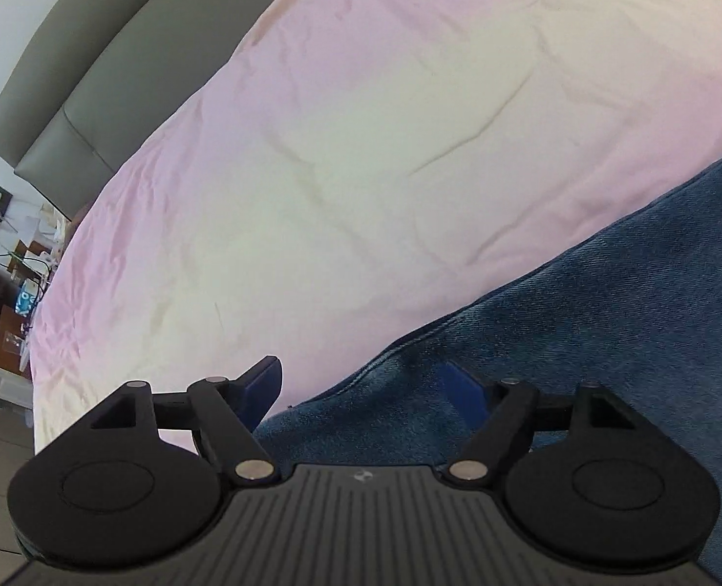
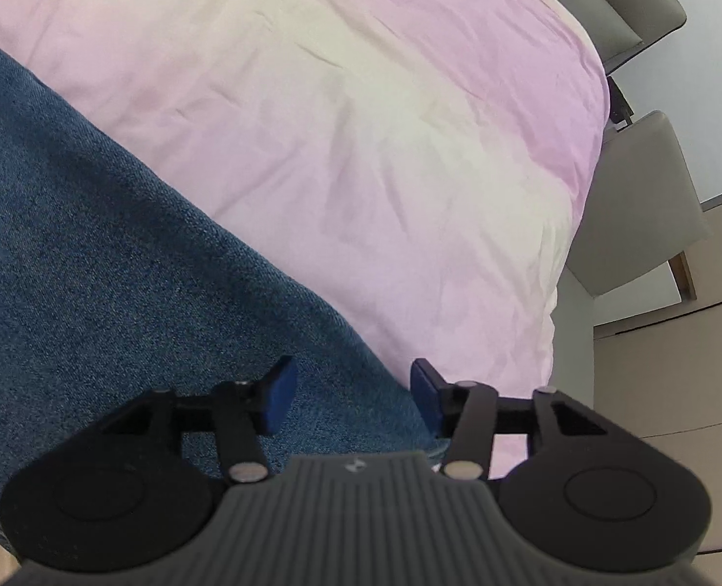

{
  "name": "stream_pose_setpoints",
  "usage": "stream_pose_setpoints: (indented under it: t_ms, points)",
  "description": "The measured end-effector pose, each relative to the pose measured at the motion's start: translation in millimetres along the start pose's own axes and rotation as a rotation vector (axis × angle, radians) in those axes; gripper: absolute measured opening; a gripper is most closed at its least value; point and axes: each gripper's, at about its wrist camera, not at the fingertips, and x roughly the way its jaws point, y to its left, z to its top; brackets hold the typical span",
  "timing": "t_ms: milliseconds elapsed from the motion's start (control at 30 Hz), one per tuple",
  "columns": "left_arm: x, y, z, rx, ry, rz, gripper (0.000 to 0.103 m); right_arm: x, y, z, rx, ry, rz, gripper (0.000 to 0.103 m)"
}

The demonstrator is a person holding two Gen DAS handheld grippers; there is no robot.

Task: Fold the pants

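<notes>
Blue denim pants lie flat on a pale pink sheet. In the left wrist view they fill the lower right, their edge running diagonally. My left gripper hovers over that edge, open wide, with its blue pads clear of the cloth. In the right wrist view the pants cover the left and lower middle. My right gripper stands open above their right edge, the denim lying below the gap and neither pad pressing on it.
The pink sheet covers a bed. A grey padded headboard rises at the upper left of the left wrist view, with cluttered furniture beyond. Grey cushioned pieces and beige floor lie right of the bed.
</notes>
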Motion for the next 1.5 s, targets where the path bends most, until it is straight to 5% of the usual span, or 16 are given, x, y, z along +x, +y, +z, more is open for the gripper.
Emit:
stream_pose_setpoints:
  t_ms: [167,367,467,667,833,933,1000,1100,1233,1500]
  points:
    - [-57.3,-16.3,-35.3,0.021,-0.068,-0.042,0.081,-38.1,-26.6,-31.2,0.178,-0.03,0.048,0.051]
    - [-108.6,-31.1,-73.6,-0.02,-0.101,-0.146,0.075,-62.9,-56.5,-103.4,0.496,-0.014,0.153,0.032]
    - [-124.5,-39.5,-97.5,-0.049,-0.103,-0.216,0.075,-60.7,-57.0,-141.6,0.623,0.011,0.191,0.031]
    - [-142.0,-83.4,-141.8,-0.024,-0.087,-0.266,0.075,-62.5,-27.5,-178.4,0.595,-0.012,0.191,0.031]
    - [-134.8,-118.9,-146.8,-0.093,-0.126,-0.224,0.072,-66.6,-20.7,-183.5,0.581,-0.045,0.212,0.031]
    - [-128.5,-129.3,-136.7,-0.157,-0.154,-0.201,0.056,-68.4,-21.8,-183.1,0.575,-0.065,0.221,0.031]
    - [-127.3,-136.3,-127.7,-0.17,-0.159,-0.175,0.031,-68.6,-24.9,-186.9,0.593,-0.072,0.232,0.031]
    - [-137.0,-132.8,-122.1,-0.219,-0.187,-0.128,0.011,-66.8,-34.3,-193.1,0.655,-0.072,0.25,0.031]
    - [-143.0,-105.3,-125.3,-0.309,-0.146,-0.189,0.009,-63.7,-50.3,-202.8,0.767,-0.09,0.283,0.031]
    - [-109.2,-116.8,-135.7,-0.262,-0.034,-0.173,0.008,-33.0,-72.8,-219.4,1.101,-0.089,0.412,0.026]
